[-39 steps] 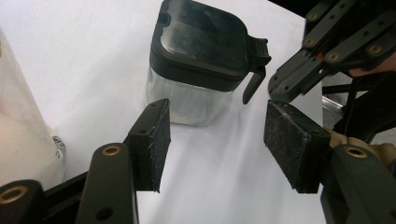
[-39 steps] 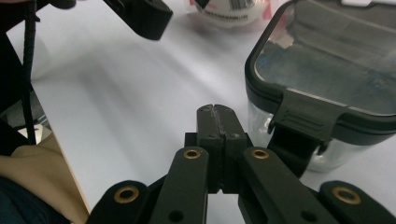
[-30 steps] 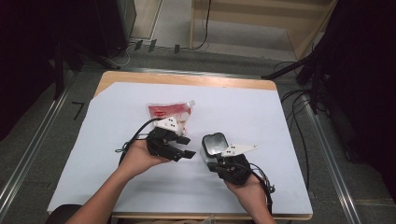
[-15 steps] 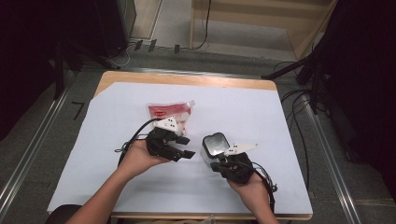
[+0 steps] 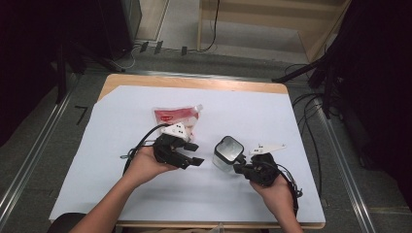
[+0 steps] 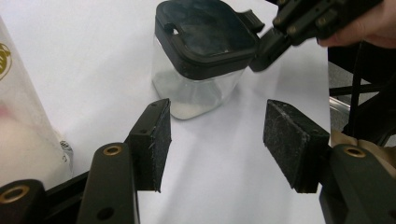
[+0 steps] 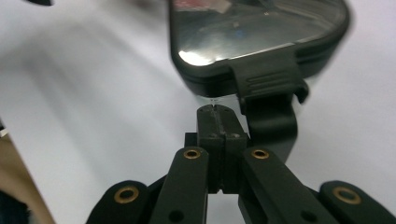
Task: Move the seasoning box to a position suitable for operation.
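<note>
Clear container (image 5: pixel 227 154) with a black latching lid is sitting on the white-covered table (image 5: pixel 243 111), right of centre and nearer the front edge. Beside it toward the left edge, the left gripper (image 5: pixel 192 154) is hovering with its jaws standing apart, nothing between them. Behind that, a red-and-white pouch (image 5: pixel 176 118) is lying flat. Right gripper (image 5: pixel 239 168) is touching the container's lid latch, jaws pressed fully together.

The left gripper (image 5: pixel 193 154) lies nearly level just left of the jar (image 5: pixel 228 153), its jaws apart with nothing between them. The right gripper (image 7: pixel 218 110), jaws pressed together, tips just beside the jar's latch.
</note>
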The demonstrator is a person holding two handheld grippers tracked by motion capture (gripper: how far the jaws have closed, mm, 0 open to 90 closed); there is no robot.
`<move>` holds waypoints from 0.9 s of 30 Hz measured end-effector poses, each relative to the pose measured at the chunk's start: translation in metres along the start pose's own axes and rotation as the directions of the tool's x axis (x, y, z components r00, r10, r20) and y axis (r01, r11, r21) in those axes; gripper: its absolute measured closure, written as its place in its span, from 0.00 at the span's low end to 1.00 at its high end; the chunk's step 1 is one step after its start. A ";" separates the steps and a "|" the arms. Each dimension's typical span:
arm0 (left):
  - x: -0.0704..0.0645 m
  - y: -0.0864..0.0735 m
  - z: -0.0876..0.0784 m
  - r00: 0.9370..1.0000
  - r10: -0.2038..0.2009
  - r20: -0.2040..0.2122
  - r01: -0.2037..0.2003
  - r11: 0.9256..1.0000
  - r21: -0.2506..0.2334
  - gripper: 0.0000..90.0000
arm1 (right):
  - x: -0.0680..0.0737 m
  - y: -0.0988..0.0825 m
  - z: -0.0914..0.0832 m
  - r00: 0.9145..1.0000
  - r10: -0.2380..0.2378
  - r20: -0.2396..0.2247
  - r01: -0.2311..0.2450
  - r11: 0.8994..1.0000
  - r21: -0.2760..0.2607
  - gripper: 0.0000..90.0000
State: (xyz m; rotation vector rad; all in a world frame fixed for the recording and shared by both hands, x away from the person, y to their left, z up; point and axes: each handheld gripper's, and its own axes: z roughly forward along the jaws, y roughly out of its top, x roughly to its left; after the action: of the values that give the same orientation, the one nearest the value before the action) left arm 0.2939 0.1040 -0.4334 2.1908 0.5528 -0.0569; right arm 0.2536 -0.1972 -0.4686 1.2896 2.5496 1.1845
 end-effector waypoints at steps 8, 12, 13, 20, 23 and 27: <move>-0.001 -0.001 0.005 1.000 0.008 0.004 -0.008 1.000 0.005 0.47 | -0.022 -0.001 -0.013 0.998 0.042 0.041 -0.041 0.999 -0.018 1.00; -0.003 0.000 0.014 1.000 0.020 0.003 -0.020 1.000 -0.005 0.47 | -0.031 -0.002 -0.020 0.996 0.057 0.068 -0.055 0.998 -0.033 1.00; -0.003 0.001 0.015 1.000 0.024 0.006 -0.024 1.000 -0.002 0.46 | -0.034 -0.003 -0.022 0.995 0.060 0.074 -0.057 0.998 -0.038 1.00; -0.003 0.008 0.028 0.999 0.045 0.010 -0.045 0.999 0.014 0.46 | -0.047 -0.001 -0.025 0.991 0.084 0.104 -0.079 0.996 -0.052 1.00; -0.005 0.013 0.034 0.998 0.054 -0.020 -0.054 0.998 0.018 0.43 | -0.051 0.003 -0.020 0.989 0.079 0.128 -0.072 0.996 -0.058 1.00; -0.006 0.018 0.041 0.998 0.043 -0.036 -0.043 0.999 0.023 0.36 | -0.056 0.006 -0.017 0.988 0.092 0.126 -0.084 0.994 -0.067 1.00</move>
State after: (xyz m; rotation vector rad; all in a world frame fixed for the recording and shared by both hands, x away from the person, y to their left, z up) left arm 0.3022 0.0611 -0.4455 2.2283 0.5272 -0.0006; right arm 0.2880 -0.2446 -0.4679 1.4291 2.3705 1.1434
